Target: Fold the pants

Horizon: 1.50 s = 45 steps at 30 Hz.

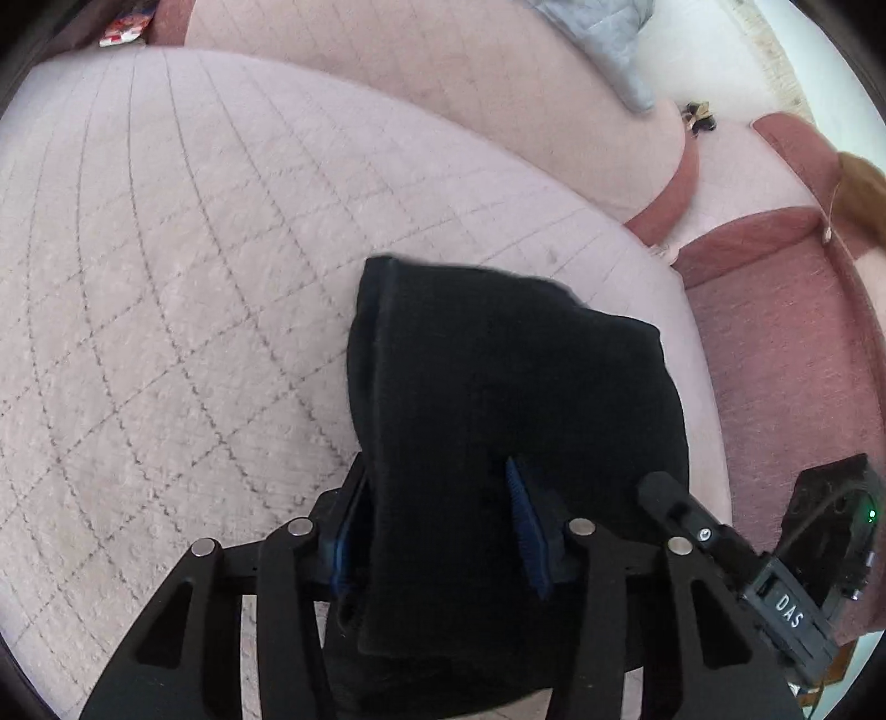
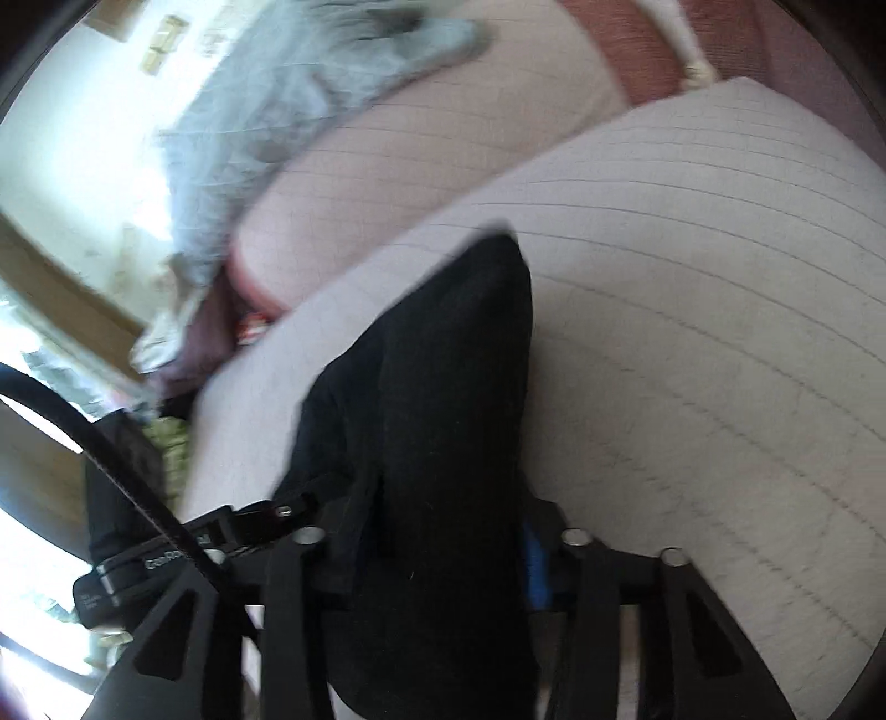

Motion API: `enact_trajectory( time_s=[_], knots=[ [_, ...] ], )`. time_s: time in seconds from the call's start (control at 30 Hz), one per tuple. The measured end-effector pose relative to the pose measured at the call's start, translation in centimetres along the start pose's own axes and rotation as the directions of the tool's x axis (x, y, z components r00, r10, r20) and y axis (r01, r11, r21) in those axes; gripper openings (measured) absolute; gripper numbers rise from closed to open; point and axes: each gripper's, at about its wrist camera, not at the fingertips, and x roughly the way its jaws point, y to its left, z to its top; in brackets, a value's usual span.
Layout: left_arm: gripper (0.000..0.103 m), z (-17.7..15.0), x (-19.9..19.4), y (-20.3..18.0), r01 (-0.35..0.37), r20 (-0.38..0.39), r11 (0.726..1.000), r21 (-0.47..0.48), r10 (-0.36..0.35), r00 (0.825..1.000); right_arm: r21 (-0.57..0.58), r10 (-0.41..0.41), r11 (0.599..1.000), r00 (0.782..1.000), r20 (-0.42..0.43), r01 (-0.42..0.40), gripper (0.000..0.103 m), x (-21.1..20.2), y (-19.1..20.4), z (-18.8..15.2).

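The black pants hang in a bundle over a quilted pale pink cushion. My left gripper is shut on the pants, with thick black cloth filling the gap between its blue-padded fingers. In the right wrist view the pants drape the same way, and my right gripper is shut on them over the same cushion. The other gripper shows at the right edge of the left wrist view and at the lower left of the right wrist view, close alongside.
A second pink cushion lies behind, with a grey quilted blanket on it. The red sofa base is to the right. The right wrist view is motion-blurred, with the blanket at top left and a bright room beyond.
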Motion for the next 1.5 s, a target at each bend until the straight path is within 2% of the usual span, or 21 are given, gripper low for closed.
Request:
enact_trajectory(
  time_s=[0.07, 0.17, 0.2, 0.27, 0.4, 0.53, 0.6, 0.7, 0.77, 0.93, 1.03, 1.1, 1.13, 1.17, 1.2, 1.27, 1.33, 1.37, 1.4, 1.43, 1.5],
  knots=[
    [0.046, -0.1, -1.0, 0.0, 0.022, 0.003, 1.0, -0.008, -0.022, 1.0, 0.016, -0.047, 0.999, 0.999, 0.008, 0.046, 0.068, -0.2, -0.5, 0.1],
    [0.046, -0.4, -4.5, -0.3, 0.059, 0.07, 0.998, 0.019, -0.06, 0.996, 0.0, -0.081, 0.997, 0.991, 0.108, 0.082, 0.068, -3.2, 0.2, 0.4],
    [0.046, -0.2, -5.9, -0.6, 0.057, 0.108, 0.998, 0.031, -0.06, 0.992, -0.008, -0.071, 0.997, 0.987, 0.144, 0.073, 0.068, -4.3, 0.7, 0.4],
    [0.05, 0.8, -6.5, -1.0, 0.058, 0.125, 0.998, 0.034, -0.062, 0.99, -0.001, 0.005, 1.0, 0.987, 0.162, -0.005, 0.068, -5.8, 1.3, 0.2],
    [0.051, 3.8, -4.1, -1.6, -0.002, 0.109, 1.0, 0.007, 0.001, 0.994, 0.074, 0.138, 0.987, 0.987, 0.076, -0.144, 0.068, -5.0, 1.1, -1.3],
    [0.052, 5.2, 0.3, 0.1, -0.061, 0.011, 0.997, -0.045, 0.061, 0.998, 0.11, 0.111, 0.987, 0.993, 0.029, -0.114, 0.069, -2.9, 0.5, -2.6],
    [0.055, 5.2, 1.2, 0.8, -0.06, 0.014, 0.995, -0.075, 0.061, 0.998, 0.105, 0.108, 0.989, 0.994, 0.013, -0.108, 0.073, -2.3, 0.4, -2.6],
    [0.055, 4.7, -0.6, 0.3, -0.055, 0.031, 0.997, -0.049, 0.056, 0.998, 0.081, 0.11, 0.991, 0.994, 0.01, -0.111, 0.08, -1.8, 1.0, -2.1],
    [0.055, 3.9, -2.9, 0.0, -0.06, 0.065, 0.998, -0.016, 0.061, 0.996, 0.023, 0.09, 0.996, 0.996, 0.028, -0.091, 0.08, -2.9, 1.7, -2.2],
    [0.056, -0.6, -11.2, -0.9, -0.148, 0.225, 0.985, 0.085, 0.125, 0.966, -0.089, 0.042, 0.995, 0.994, 0.099, -0.033, 0.08, -6.8, 4.6, -4.3],
    [0.064, -4.3, -15.7, -0.7, -0.191, 0.321, 0.977, 0.094, 0.152, 0.935, -0.138, 0.04, 0.99, 0.987, 0.158, -0.018, 0.081, -9.6, 6.2, -5.9],
    [0.068, -7.3, -18.7, -0.8, -0.257, 0.415, 0.961, 0.102, 0.194, 0.889, -0.165, 0.03, 0.986, 0.978, 0.204, 0.004, 0.084, -11.6, 7.4, -7.9],
    [0.071, -9.0, -20.2, -0.9, -0.304, 0.475, 0.947, 0.103, 0.222, 0.852, -0.173, 0.024, 0.985, 0.976, 0.215, 0.014, 0.085, -12.3, 7.6, -8.8],
    [0.079, -10.6, -21.4, -1.2, -0.356, 0.541, 0.929, 0.098, 0.25, 0.803, -0.186, 0.015, 0.982, 0.975, 0.223, 0.028, 0.085, -13.0, 7.9, -10.0],
    [0.084, -11.4, -22.0, -1.6, -0.39, 0.584, 0.916, 0.093, 0.267, 0.766, -0.204, 0.004, 0.978, 0.974, 0.228, 0.044, 0.085, -13.6, 8.2, -11.1],
    [0.103, -14.2, -23.8, -2.4, -0.474, 0.704, 0.879, 0.051, 0.306, 0.641, -0.26, -0.042, 0.959, 0.965, 0.258, 0.112, 0.085, -14.7, 8.8, -13.4],
    [0.103, -15.8, -24.6, -3.3, -0.504, 0.774, 0.864, 0.022, 0.304, 0.556, -0.308, -0.098, 0.93, 0.944, 0.315, 0.199, 0.086, -15.7, 9.2, -15.4],
    [0.103, -16.3, -24.7, -3.8, -0.517, 0.794, 0.856, 0.017, 0.302, 0.527, -0.326, -0.138, 0.908, 0.923, 0.36, 0.263, 0.087, -16.1, 9.4, -16.4],
    [0.103, -16.4, -24.6, -4.2, -0.529, 0.801, 0.848, 0.022, 0.302, 0.517, -0.332, -0.172, 0.888, 0.901, 0.399, 0.317, 0.092, -16.2, 9.5, -17.0],
    [0.103, -16.2, -24.2, -4.8, -0.548, 0.796, 0.835, 0.046, 0.301, 0.525, -0.336, -0.202, 0.868, 0.877, 0.436, 0.366, 0.096, -16.2, 9.7, -17.6],
    [0.103, -15.8, -23.3, -5.5, -0.567, 0.769, 0.818, 0.1, 0.298, 0.565, -0.333, -0.224, 0.859, 0.871, 0.438, 0.388, 0.097, -15.8, 9.3, -17.9]
  ],
)
